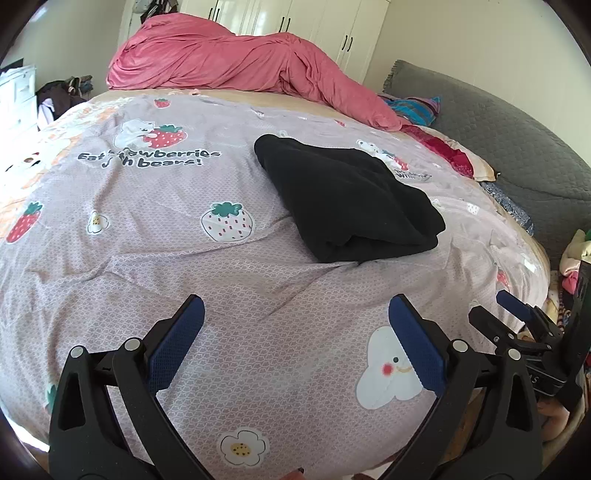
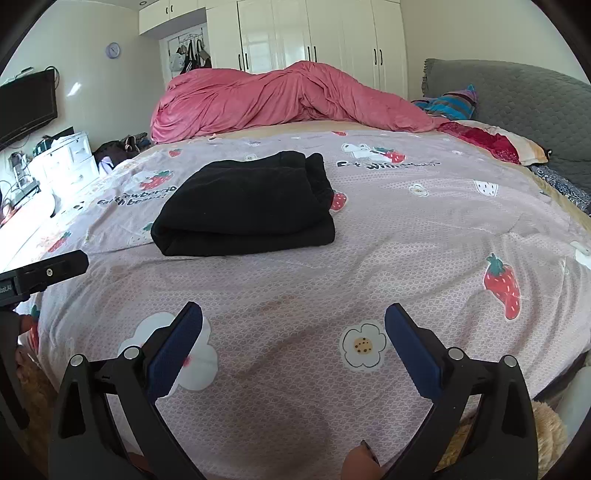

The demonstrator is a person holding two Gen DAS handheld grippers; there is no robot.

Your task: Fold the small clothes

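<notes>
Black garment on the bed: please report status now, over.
Left gripper open, empty; right gripper open, empty. Black garment lies folded on the strawberry bedsheet, apart from both. Nothing between grippers and garment.

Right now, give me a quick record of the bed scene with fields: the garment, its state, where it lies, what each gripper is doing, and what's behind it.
garment: black fabric garment
state: folded into a compact stack, lying flat
location: on the lilac strawberry-print bedsheet, apart from both grippers
left gripper: open, holding nothing, above the sheet
right gripper: open, holding nothing, above the sheet
behind: bunched pink duvet at the far side of the bed, white wardrobe beyond
</notes>
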